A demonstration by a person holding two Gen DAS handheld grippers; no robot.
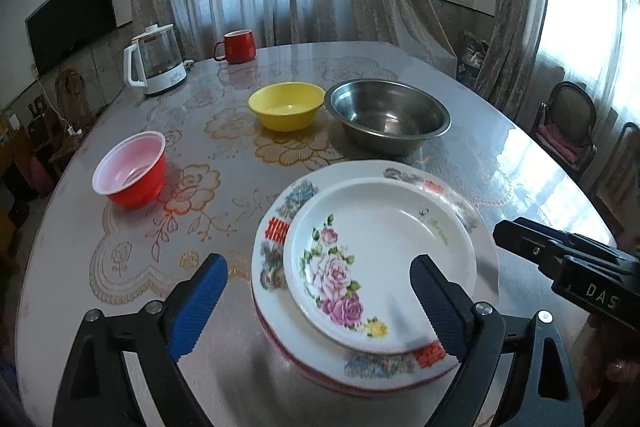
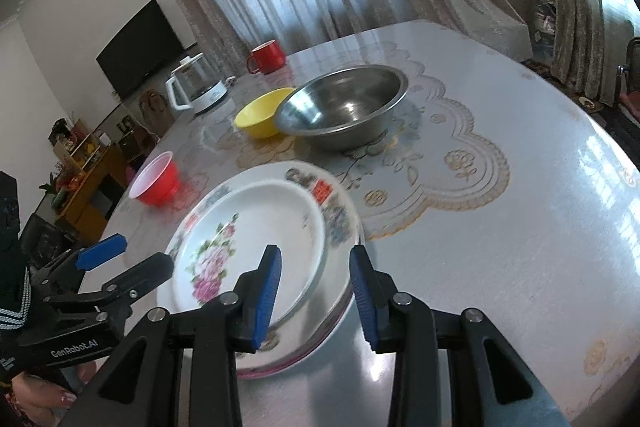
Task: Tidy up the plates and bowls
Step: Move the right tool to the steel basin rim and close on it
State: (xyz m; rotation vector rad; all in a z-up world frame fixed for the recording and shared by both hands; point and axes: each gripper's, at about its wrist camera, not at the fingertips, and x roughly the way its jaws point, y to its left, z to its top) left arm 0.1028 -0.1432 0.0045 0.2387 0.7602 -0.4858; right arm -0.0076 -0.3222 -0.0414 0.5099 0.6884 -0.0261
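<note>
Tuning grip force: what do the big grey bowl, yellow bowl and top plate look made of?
Grey bowl: stainless steel, brushed, dull reflections. Yellow bowl: likely plastic or melamine, uniform opaque colour, soft sheen. Top plate: glossy white with printed roses; ceramic or enamel, cannot tell which.

free: bare table right of plate stack | blocked: steel bowl, yellow bowl behind

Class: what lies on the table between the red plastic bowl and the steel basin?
The yellow bowl sits between red plastic bowl and steel basin, clearest in the left wrist view.
</note>
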